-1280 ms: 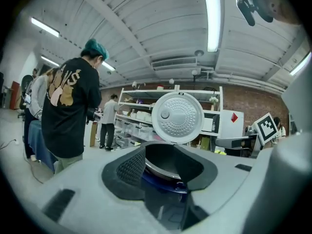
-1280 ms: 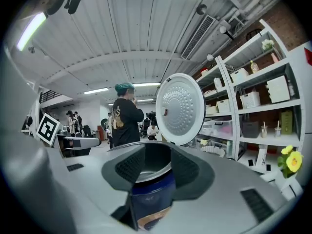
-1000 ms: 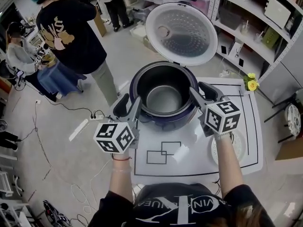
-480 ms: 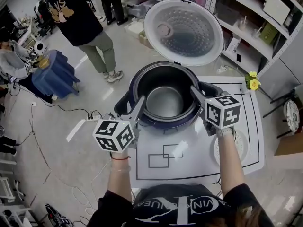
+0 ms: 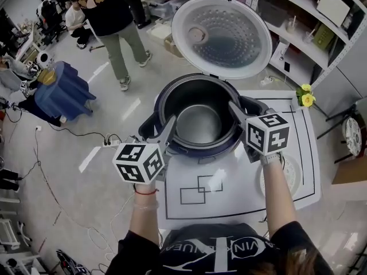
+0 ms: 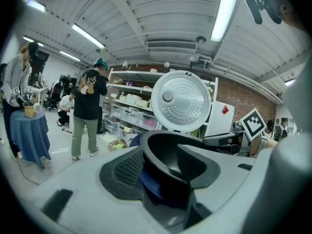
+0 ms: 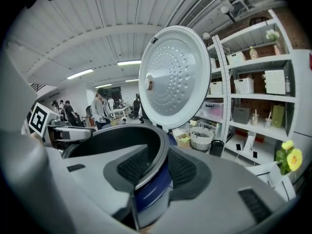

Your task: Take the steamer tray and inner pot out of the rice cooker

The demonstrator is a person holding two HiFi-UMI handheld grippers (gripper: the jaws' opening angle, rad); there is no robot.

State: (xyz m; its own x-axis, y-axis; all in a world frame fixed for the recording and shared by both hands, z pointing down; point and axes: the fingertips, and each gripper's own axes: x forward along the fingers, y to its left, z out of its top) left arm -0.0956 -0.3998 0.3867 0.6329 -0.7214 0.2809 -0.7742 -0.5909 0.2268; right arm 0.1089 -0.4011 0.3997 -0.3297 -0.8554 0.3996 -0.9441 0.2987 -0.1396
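Observation:
The blue rice cooker (image 5: 162, 135) stands on the table with its lid (image 5: 222, 28) raised. The dark inner pot (image 5: 198, 125) sits inside it and looks empty. My left gripper (image 5: 159, 128) is at the pot's left rim, one jaw inside and one outside. Its jaws are opening, with a gap beside the rim (image 6: 161, 145). My right gripper (image 5: 241, 105) straddles the right rim (image 7: 157, 152) in the same way. Its jaws are closing, pads close to the rim, not clearly pressing. A white round tray (image 5: 288, 175) lies on the table under my right forearm.
The cooker rests on a white mat with black outlines (image 5: 198, 189). A yellow flower (image 5: 305, 98) stands at the table's far right corner. Shelves (image 5: 309, 33) line the right side. People (image 5: 109, 10) stand at the back left, with cables (image 5: 86, 133) on the floor.
Both grippers have come forward and down onto the pot's rim, one on each side. The person in the dark top has walked further away.

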